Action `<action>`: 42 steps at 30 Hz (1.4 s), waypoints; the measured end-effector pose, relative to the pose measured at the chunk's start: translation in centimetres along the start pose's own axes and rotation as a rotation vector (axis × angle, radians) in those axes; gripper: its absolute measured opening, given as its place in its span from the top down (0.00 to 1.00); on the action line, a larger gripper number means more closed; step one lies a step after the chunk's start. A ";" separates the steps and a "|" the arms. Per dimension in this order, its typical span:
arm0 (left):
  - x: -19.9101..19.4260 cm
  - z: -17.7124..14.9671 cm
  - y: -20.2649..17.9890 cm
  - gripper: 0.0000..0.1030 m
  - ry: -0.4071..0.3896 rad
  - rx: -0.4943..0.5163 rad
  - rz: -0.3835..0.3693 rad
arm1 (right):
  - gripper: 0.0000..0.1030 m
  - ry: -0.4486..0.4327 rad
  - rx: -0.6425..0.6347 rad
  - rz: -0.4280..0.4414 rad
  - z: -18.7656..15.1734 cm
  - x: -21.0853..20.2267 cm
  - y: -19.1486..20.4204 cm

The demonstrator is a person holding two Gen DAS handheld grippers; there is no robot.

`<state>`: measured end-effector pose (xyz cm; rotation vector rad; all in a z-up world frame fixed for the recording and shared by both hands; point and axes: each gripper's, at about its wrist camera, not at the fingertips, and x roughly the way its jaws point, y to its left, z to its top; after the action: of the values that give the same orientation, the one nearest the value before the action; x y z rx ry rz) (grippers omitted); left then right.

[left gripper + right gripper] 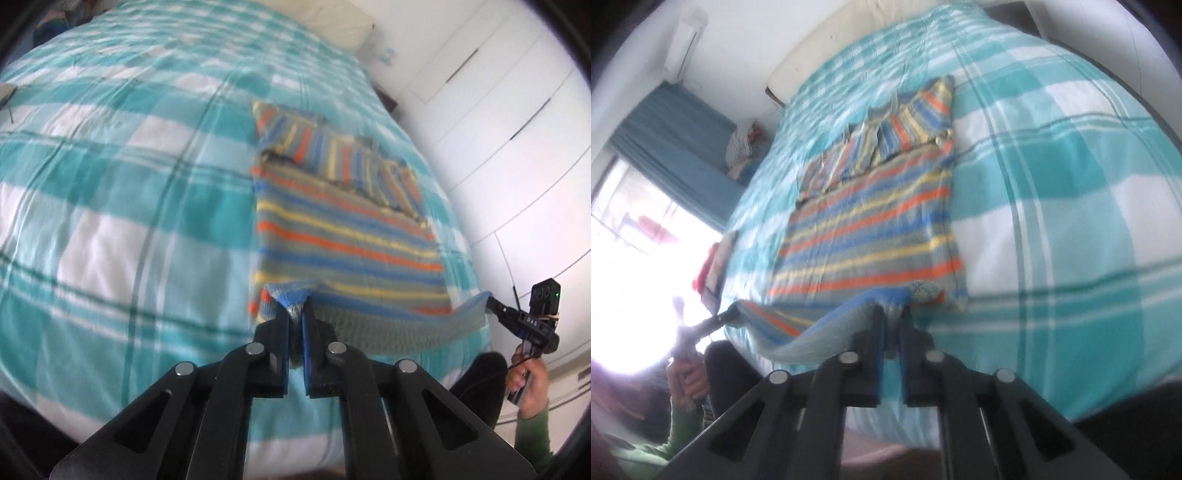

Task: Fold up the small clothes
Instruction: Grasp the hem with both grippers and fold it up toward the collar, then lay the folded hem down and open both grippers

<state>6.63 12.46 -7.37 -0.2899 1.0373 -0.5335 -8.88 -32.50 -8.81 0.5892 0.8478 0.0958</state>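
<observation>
Knitwear fills the space ahead of both grippers. The left gripper (296,308) has its two black fingers pressed together on one near corner of the striped sweater (347,236), the blue hem bunched between the tips. The right gripper (894,314) is clamped the same way on the opposite near corner of the sweater (871,236), with a fold of blue and grey knit squeezed between its fingers. In the left wrist view the right gripper (493,303) also shows off to the right, biting the far end of the hem, which sags in a shallow curve between the two holds, lifted off the bed. The person's right hand (526,380) grips that tool's handle, a green sleeve below it. In the right wrist view the left gripper (729,315) appears at the left, pinching its corner, with the left hand (689,380) under it against strong window glare.

Beyond the fingertips, the rest of the sweater lies flat on the teal-and-white checked bedspread (110,192), its orange, blue, yellow and grey stripes running crosswise, its sleeves folded in across the far part of the body. Farther off, to the right of the left gripper, stand white wardrobe doors (517,110). Past the bed's far edge in the right wrist view hangs a teal curtain (676,125).
</observation>
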 end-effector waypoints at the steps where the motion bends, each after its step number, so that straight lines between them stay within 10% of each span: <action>1: 0.6 1.7 0.1 0.96 -0.023 -0.004 -0.009 | 0.94 -0.033 -0.006 -0.005 1.6 0.5 0.0; 12: 11.3 18.2 1.6 0.96 -0.124 -0.113 0.006 | 0.94 -0.172 0.051 -0.044 19.7 10.6 -2.3; 22: 21.3 26.1 3.3 0.95 -0.077 -0.138 0.102 | 0.93 -0.156 0.156 -0.076 27.7 18.8 -6.9; 30: 19.2 27.2 5.4 0.35 -0.147 -0.229 0.159 | 0.74 -0.271 0.193 -0.076 29.4 17.2 -7.6; 36: 16.0 24.1 3.3 0.31 -0.097 -0.079 0.105 | 0.74 -0.024 -0.016 -0.068 28.1 18.1 -2.5; 42: 21.4 23.1 -0.5 0.24 0.092 0.025 0.082 | 0.74 0.225 -0.004 -0.006 28.3 27.3 -0.3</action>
<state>35.18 -0.14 -11.63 -0.2010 1.1259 -0.4895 29.95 -37.20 -12.92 0.5795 1.0668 0.1605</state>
